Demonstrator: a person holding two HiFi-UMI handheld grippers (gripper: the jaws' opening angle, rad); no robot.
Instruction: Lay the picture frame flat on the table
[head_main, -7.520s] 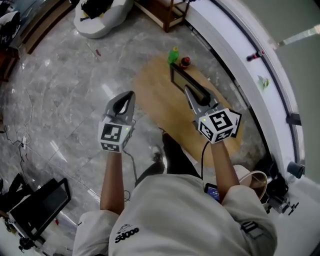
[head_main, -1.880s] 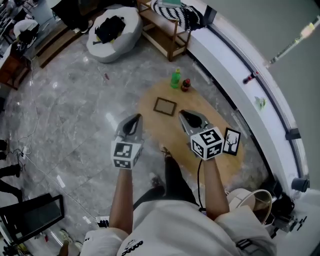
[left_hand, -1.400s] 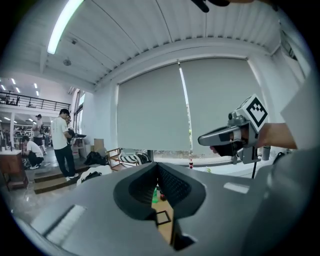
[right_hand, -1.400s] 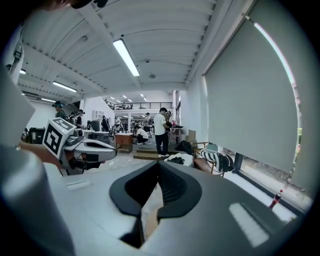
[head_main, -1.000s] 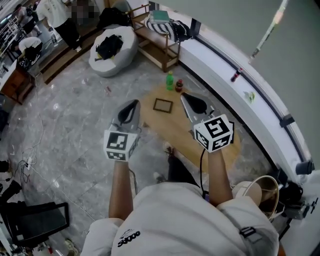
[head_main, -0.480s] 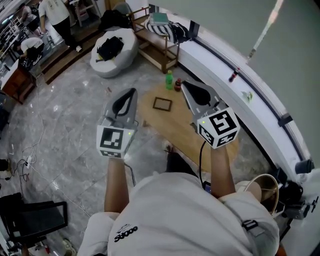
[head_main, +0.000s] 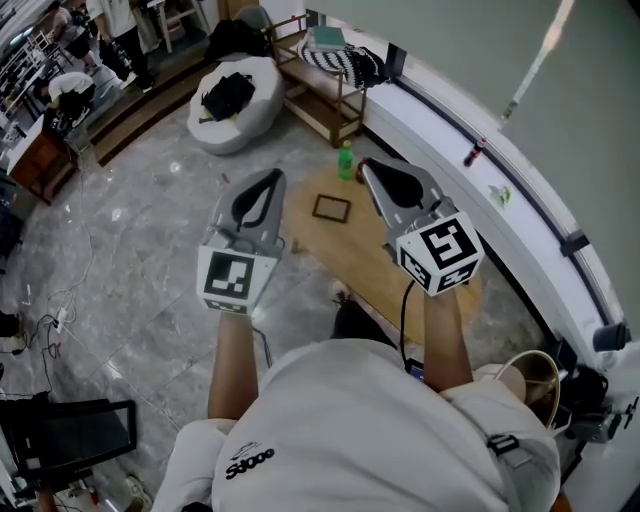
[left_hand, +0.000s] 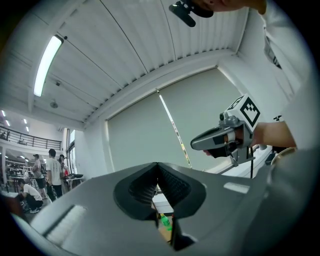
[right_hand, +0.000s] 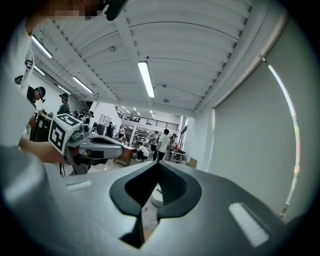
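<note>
The dark picture frame (head_main: 331, 207) lies flat on the oval wooden table (head_main: 345, 252), far below both grippers. My left gripper (head_main: 274, 177) hangs high over the table's left edge, shut and empty. On the other side, my right gripper (head_main: 369, 166) is held up above the table's right part, also shut with nothing in it. In the left gripper view the left gripper's (left_hand: 158, 165) jaw tips meet, and the right gripper (left_hand: 193, 145) floats beside it. The right gripper view shows the right gripper (right_hand: 159, 163) closed and the left gripper (right_hand: 121, 145) to its left.
A green bottle (head_main: 346, 160) stands at the table's far end. A white beanbag (head_main: 237, 95) and a wooden bench (head_main: 325, 85) sit beyond it. A white curved ledge (head_main: 480, 200) runs along the right. A woven basket (head_main: 522, 372) and dark gear (head_main: 70, 435) are nearby on the floor.
Earliest, the frame stood upright at the right gripper's tip; since then it lies flat. Both grippers have risen away from the table, and the left one moved slightly right.
</note>
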